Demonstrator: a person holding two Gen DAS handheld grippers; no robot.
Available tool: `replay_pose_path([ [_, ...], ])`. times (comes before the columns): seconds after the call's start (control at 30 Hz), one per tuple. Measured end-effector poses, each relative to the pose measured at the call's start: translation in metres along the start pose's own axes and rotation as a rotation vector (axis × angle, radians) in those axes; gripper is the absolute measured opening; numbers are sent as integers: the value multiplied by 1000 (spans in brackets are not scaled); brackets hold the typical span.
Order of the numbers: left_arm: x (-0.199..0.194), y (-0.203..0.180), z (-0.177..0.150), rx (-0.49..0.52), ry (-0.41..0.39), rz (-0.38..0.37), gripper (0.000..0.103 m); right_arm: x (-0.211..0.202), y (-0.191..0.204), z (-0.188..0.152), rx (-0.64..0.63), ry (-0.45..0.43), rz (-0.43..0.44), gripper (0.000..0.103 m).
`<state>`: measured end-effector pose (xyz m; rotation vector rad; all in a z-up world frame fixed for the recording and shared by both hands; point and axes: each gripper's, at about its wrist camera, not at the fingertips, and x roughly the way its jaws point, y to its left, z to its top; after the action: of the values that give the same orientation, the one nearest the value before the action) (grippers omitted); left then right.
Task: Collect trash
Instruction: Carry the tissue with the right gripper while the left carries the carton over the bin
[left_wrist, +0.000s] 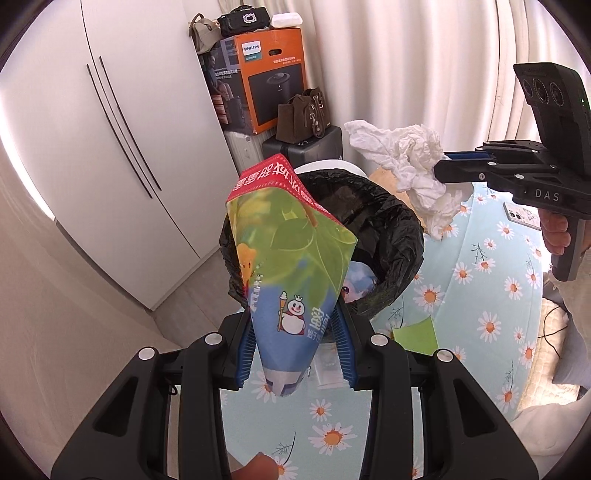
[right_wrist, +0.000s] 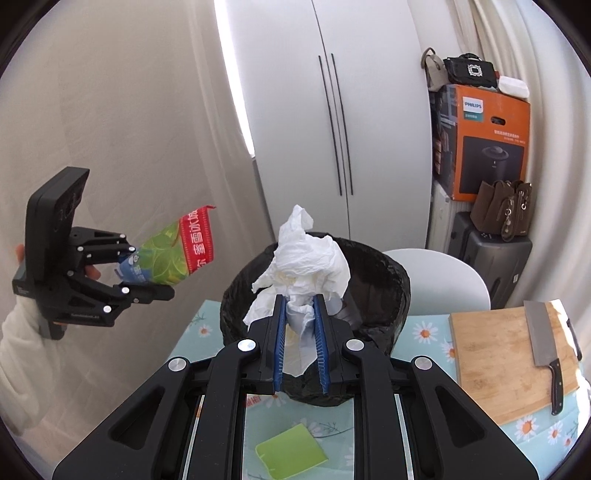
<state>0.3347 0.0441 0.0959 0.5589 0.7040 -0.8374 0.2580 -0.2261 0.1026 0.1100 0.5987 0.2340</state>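
Observation:
My left gripper (left_wrist: 295, 321) is shut on a crushed paper drink cup (left_wrist: 288, 251), green, blue and red, held in the air just in front of the trash bin (left_wrist: 391, 229) lined with a black bag. My right gripper (right_wrist: 301, 310) is shut on a crumpled white tissue (right_wrist: 306, 254) and holds it above the near rim of the bin (right_wrist: 384, 280). The tissue (left_wrist: 406, 158) also shows in the left wrist view, to the right of the bin and above it. The cup (right_wrist: 173, 247) shows at the left of the right wrist view. Some trash lies inside the bin.
The bin stands on a table with a daisy-print cloth (left_wrist: 472, 295). A green note (right_wrist: 291, 452) lies on it near me. A wooden cutting board (right_wrist: 502, 354) with a cleaver (right_wrist: 543, 343) lies at the right. A phone (left_wrist: 524, 218), a white chair (right_wrist: 443, 273), a wardrobe and stacked boxes stand around.

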Motion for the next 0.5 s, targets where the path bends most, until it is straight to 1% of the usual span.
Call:
replay_pose_path([
  [0.13, 21, 7, 15, 35, -24, -47, 39, 19, -3, 7, 14, 14, -34, 14],
  [0.27, 50, 10, 29, 66, -32, -96, 39, 38, -11, 11, 29, 42, -61, 14],
  [0.43, 87, 15, 40, 79, -19, -152, 39, 60, -19, 9, 22, 96, -109, 14],
  [0.5, 101, 15, 41, 89, -7, -161, 38, 66, -20, 7, 17, 112, -108, 14],
])
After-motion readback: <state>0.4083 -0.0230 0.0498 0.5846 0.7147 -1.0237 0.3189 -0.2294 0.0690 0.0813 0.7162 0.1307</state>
